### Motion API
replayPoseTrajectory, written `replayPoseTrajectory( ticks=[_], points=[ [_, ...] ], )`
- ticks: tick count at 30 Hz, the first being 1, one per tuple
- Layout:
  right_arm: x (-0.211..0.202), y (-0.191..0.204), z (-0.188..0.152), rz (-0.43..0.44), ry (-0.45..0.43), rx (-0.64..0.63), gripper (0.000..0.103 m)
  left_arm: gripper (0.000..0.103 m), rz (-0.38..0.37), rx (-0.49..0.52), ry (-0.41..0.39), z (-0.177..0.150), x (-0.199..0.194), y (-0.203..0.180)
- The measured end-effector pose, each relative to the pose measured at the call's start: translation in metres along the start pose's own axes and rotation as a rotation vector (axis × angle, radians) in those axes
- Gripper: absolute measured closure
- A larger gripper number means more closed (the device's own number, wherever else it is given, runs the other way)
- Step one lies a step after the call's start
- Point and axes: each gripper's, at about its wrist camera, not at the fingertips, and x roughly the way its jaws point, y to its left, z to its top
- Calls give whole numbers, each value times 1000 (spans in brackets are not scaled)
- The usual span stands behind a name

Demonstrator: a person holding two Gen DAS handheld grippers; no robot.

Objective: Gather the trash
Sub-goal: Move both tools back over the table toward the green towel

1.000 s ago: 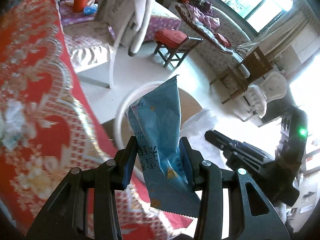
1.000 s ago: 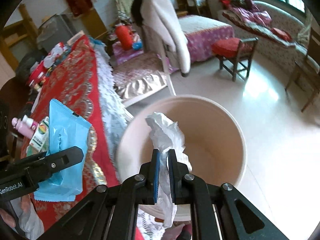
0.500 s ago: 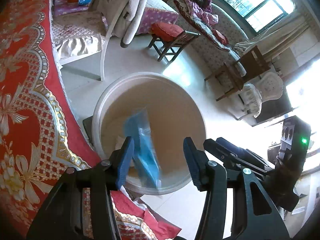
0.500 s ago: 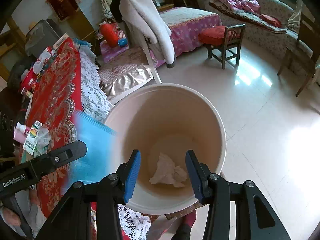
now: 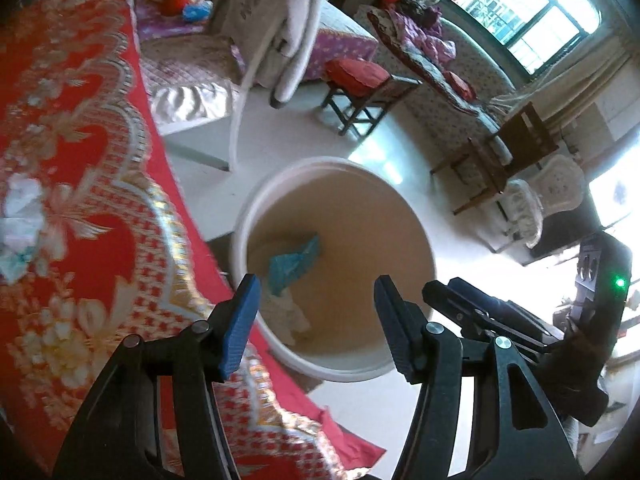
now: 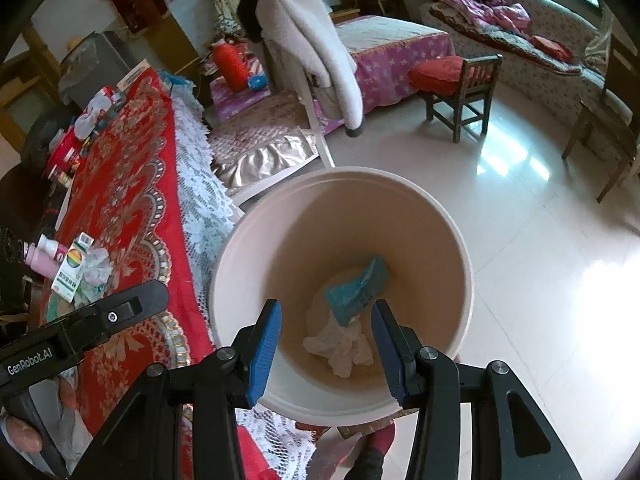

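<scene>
Beside the red tablecloth (image 6: pixel 120 200), the bucket (image 6: pixel 460 248) holds a blue wrapper (image 6: pixel 356 288) atop crumpled tissue (image 6: pixel 340 348). Above it, left gripper (image 5: pixel 316 320), just opening, and right gripper (image 6: pixel 326 344) both gape empty.

A lived-in home is shown, a combined living and sleeping room. Beyond the red embroidered cloth (image 6: pixel 120 184) on the bench, a bed (image 6: pixel 392 48) with a purple cover is seen, with a wooden stool (image 6: pixel 460 84) beside it, a sofa (image 6: pixel 532 40) piled with bedding under the window (image 5: pixel 516 16), and a glossy tiled floor (image 6: pixel 540 260).
</scene>
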Motion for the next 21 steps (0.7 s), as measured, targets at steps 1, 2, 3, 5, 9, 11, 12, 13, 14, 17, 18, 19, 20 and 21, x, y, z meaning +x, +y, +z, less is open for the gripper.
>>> replayPoseTrajectory(
  ticks=[1, 2, 3, 5, 9, 11, 12, 13, 14, 17, 18, 19, 20, 21],
  points=[
    [0, 4, 1, 1, -1, -8, 58, 45, 12, 1, -11, -1, -3, 3],
    [0, 8, 0, 3, -3, -16, 58, 45, 24, 2, -22, -2, -7, 5],
    [0, 13, 1, 6, -4, -25, 58, 45, 36, 3, -32, -3, -11, 8],
    [0, 24, 2, 14, -7, -45, 58, 45, 61, 4, -52, -5, -20, 15],
    [4, 52, 4, 38, -7, -92, 57, 45, 108, -7, -91, -10, -38, 34],
    [7, 66, 5, 53, -1, -117, 57, 45, 135, -21, -110, -15, -49, 45],
    [8, 74, 4, 60, 0, -130, 57, 45, 153, -30, -121, -16, -54, 50],
    [10, 84, 5, 70, 2, -149, 57, 45, 174, -39, -134, -18, -60, 58],
    [11, 91, 3, 76, 2, -160, 57, 45, 191, -49, -146, -20, -67, 66],
    [14, 115, 3, 101, 6, -199, 57, 45, 228, -80, -175, -24, -84, 86],
    [15, 125, 2, 110, 7, -217, 57, 45, 238, -88, -182, -26, -87, 91],
    [16, 133, 2, 116, 8, -230, 57, 45, 253, -101, -192, -28, -94, 99],
    [18, 141, 2, 123, 9, -242, 56, 45, 266, -114, -202, -30, -100, 108],
    [20, 151, 1, 132, 11, -256, 56, 45, 277, -126, -209, -31, -105, 115]
  ],
)
